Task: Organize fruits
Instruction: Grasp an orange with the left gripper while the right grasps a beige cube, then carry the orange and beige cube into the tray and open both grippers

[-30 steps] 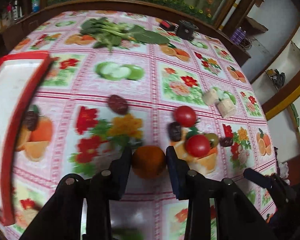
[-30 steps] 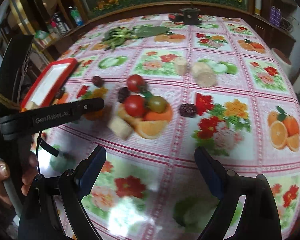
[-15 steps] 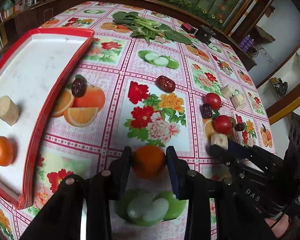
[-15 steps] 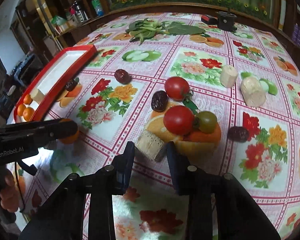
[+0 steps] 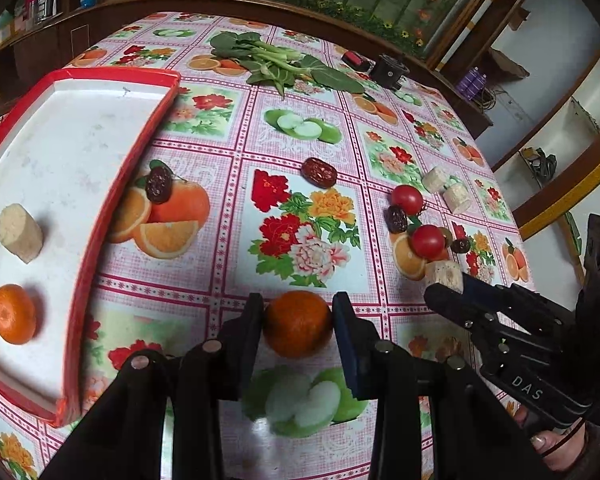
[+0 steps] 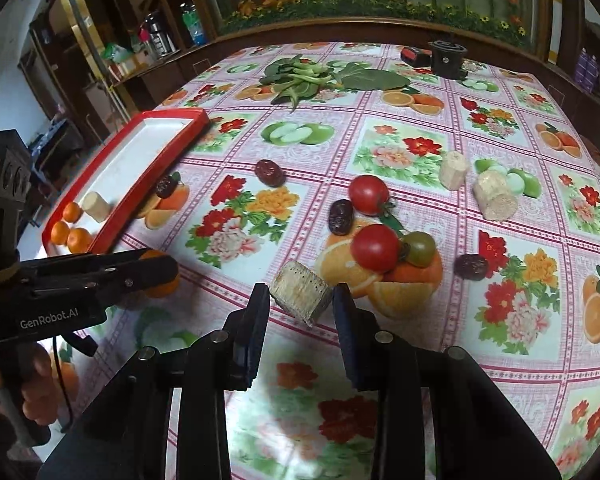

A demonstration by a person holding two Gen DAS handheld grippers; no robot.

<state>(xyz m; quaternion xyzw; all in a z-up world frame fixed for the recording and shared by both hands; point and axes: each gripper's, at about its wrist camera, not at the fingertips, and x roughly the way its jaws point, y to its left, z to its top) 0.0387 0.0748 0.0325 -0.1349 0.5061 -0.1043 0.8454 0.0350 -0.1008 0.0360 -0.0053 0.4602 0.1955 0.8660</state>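
A: On the fruit-print tablecloth (image 5: 236,152), what does the left gripper (image 5: 298,320) have?

B: Its two fingers press both sides of a mandarin (image 5: 298,323). Whether the fruit rests on the cloth or hangs just above it, I cannot tell. In the right wrist view the gripper's arm covers most of it; only an orange edge shows.

A: And the right gripper (image 6: 301,300)?

B: Narrowed onto a pale cut cylinder (image 6: 301,293), tilted, its flat face toward the lens. The left finger touches it; on the right side the contact looks close, but I cannot swear to it. The left wrist view shows the same piece at that gripper's tip, partly hidden by it.

A: Where is the red tray (image 5: 100,216)?

B: To the left, its near and left edges cut off by the frame. On its white floor lie another mandarin (image 5: 13,313) and a pale cylinder (image 5: 20,227). The right wrist view shows three small mandarins there; two fall outside the left one.

A: The loose fruit?

B: Two red tomatoes (image 6: 374,248) and a greenish one (image 6: 419,249) cluster just beyond the held cylinder, with dark dates (image 6: 341,217) scattered near them and one date (image 5: 159,185) just beside the tray rim. Two more pale cylinders (image 6: 495,196) lie farther right. Leafy greens (image 6: 300,76) sit at the far side, beside a small black object (image 6: 446,58) too blurred to name.
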